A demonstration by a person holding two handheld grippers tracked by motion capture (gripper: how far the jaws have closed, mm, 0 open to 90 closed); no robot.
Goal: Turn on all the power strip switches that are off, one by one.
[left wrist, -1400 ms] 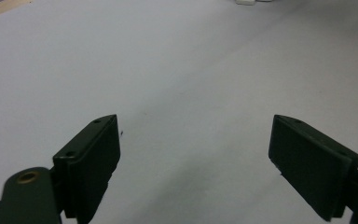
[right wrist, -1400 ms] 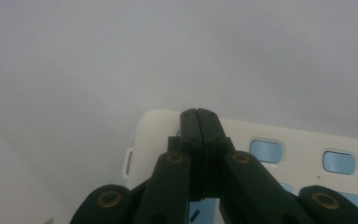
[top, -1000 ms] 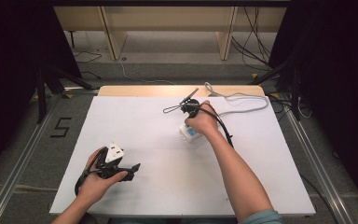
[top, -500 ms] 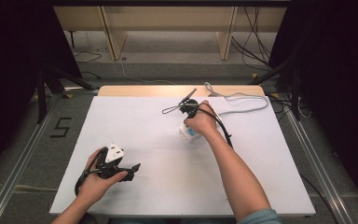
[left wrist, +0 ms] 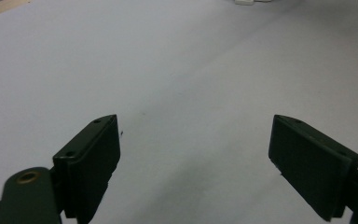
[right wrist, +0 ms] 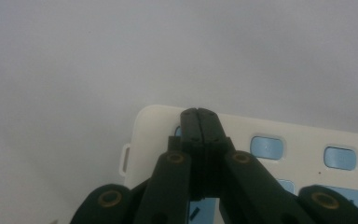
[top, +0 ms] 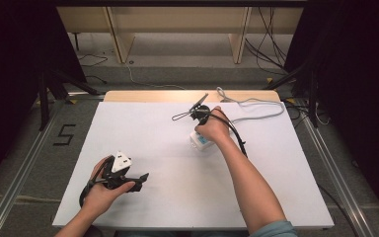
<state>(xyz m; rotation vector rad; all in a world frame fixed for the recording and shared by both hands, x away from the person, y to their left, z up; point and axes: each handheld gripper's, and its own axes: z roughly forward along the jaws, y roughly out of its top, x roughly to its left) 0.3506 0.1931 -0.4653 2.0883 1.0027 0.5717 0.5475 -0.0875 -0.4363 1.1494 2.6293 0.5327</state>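
**Right jaws clenched over white button panel; left jaws standing released**

In the right gripper view the two black jaws are pressing flat against each other, clenched, with nothing between them. Their tips are sitting over the white device (right wrist: 261,154), right at its near-left blue button, which they are mostly hiding; whether the tips are touching the button cannot be told. Two more blue buttons (right wrist: 266,147) are showing in a row to the right of the tips, and a small tab is sticking out from the device's left edge.

In the high view the right gripper (top: 201,114) is pointing down from the right hand (top: 214,129), and the white device (top: 199,141) is lying on the surface (top: 276,182) just near of the hand, right of centre and toward the far side. A grey cable (top: 256,104) is trailing from there along the far right part of the surface.

In the left gripper view the jaws are standing wide apart, released, with bare white surface (left wrist: 191,84) between them. In the high view the left gripper (top: 123,174) is being held low in the left hand (top: 101,190) at the near left, well apart from the device, jaws pointing right.
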